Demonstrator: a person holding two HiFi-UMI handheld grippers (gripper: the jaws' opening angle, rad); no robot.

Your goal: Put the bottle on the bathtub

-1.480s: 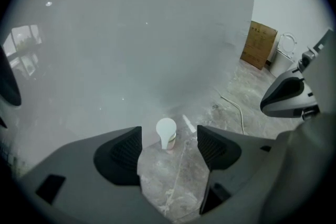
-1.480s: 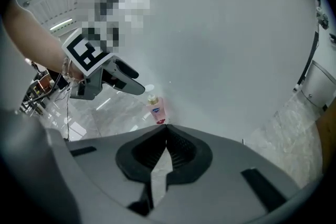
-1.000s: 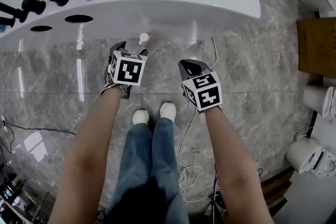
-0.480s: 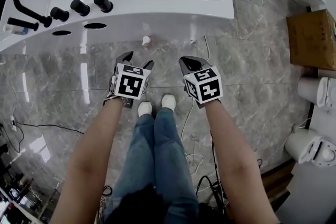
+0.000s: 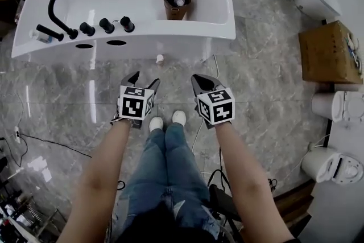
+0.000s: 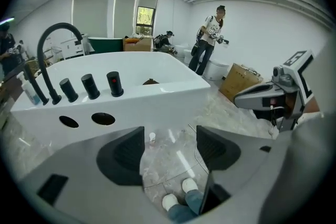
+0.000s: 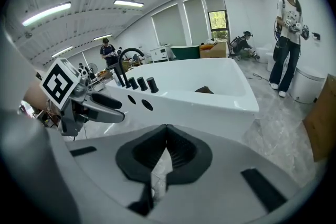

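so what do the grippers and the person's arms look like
Both the left gripper and the right gripper are grey two-jaw tools with pointed tips and dark ribbed pads. Each carries a white cube bearing black square markers. The arms are bare, with no sleeves in view; the person wears blue jeans and white shoes.

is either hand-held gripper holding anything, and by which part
Nothing is held: left hand-held gripper open and empty, right hand-held gripper shut on nothing, bottle on the floor.
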